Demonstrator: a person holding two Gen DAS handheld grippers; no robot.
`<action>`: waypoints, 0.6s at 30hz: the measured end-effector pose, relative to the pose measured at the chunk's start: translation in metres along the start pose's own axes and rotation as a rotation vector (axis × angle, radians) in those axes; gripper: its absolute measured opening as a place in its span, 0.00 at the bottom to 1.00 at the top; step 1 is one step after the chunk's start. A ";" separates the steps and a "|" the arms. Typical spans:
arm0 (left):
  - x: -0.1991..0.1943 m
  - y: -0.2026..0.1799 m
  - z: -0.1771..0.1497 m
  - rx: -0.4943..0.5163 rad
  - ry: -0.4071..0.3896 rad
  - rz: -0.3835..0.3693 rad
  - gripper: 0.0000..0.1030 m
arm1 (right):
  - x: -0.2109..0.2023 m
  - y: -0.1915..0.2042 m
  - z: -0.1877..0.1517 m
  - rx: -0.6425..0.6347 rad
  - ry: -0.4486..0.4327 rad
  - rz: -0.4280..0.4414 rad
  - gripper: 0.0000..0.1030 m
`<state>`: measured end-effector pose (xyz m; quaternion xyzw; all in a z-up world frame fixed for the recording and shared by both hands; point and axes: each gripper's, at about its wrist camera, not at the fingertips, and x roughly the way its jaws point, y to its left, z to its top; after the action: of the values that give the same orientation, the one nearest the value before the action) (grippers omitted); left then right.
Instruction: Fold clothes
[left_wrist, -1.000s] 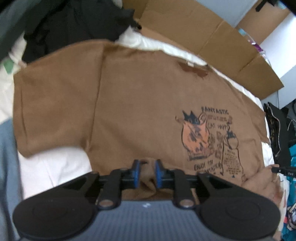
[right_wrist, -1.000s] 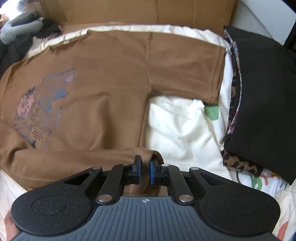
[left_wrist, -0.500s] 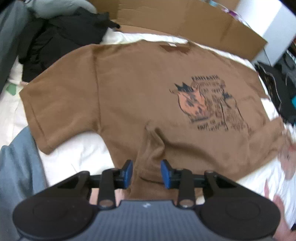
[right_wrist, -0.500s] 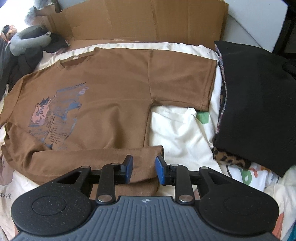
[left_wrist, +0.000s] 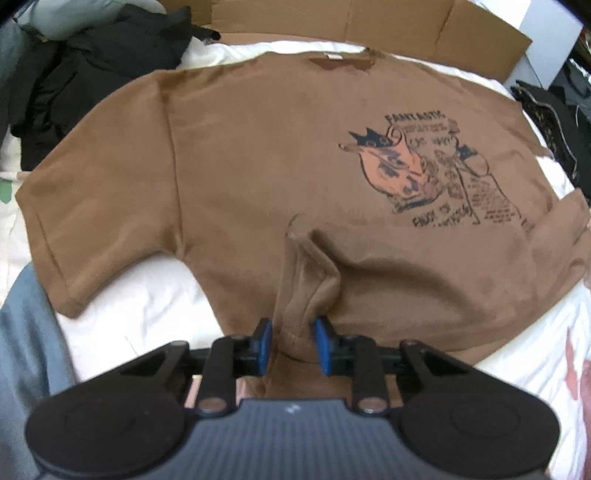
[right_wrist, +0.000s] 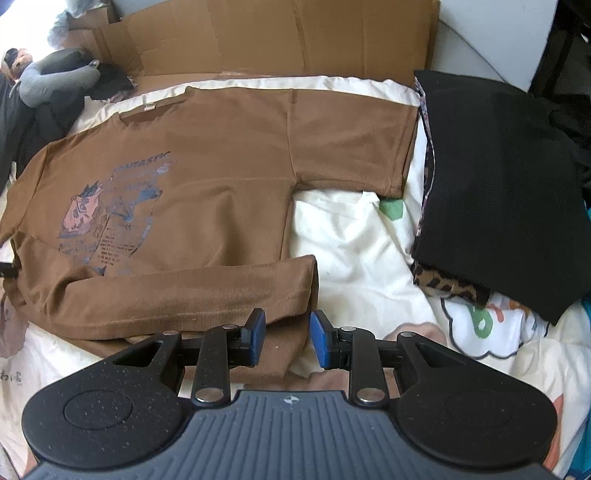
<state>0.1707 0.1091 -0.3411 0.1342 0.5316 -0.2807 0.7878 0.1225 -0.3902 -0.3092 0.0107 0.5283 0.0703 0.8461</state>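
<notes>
Brown T-shirt (left_wrist: 258, 155) lies spread front-up on your white bedding (right_wrist: 351, 236), collar toward the flattened cardboard (right_wrist: 277, 33) at the far side, with its bottom hem folded up in a band across the lower part of the cartoon print (left_wrist: 428, 173). Your left gripper (left_wrist: 291, 343) points steeply down at the near edge of that fold; a bunched ridge of brown fabric stands between its blue pads (left_wrist: 263, 345), the jaws are closing on it, and you cannot tell from this blurred view whether the pads already press the cloth. Your right gripper (right_wrist: 284, 338) has its jaws apart, gripping nothing, poised just over the hem corner at the other end of the fold. A folded black garment (right_wrist: 495, 177) sits on leopard-print fabric (right_wrist: 447, 288) beside the shirt's sleeve, and dark clothes (left_wrist: 92, 59) are heaped at the opposite side.
</notes>
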 end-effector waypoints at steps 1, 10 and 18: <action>0.002 0.000 0.000 0.004 -0.001 0.000 0.26 | 0.000 0.000 -0.001 0.008 0.000 0.003 0.33; 0.002 -0.011 -0.001 0.088 -0.017 0.011 0.16 | 0.002 0.001 -0.004 0.012 0.004 0.008 0.33; -0.020 -0.012 -0.009 0.065 -0.032 -0.011 0.09 | 0.002 -0.003 -0.006 0.030 -0.021 0.011 0.33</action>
<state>0.1514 0.1095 -0.3257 0.1524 0.5100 -0.3043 0.7900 0.1183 -0.3932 -0.3135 0.0271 0.5203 0.0671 0.8509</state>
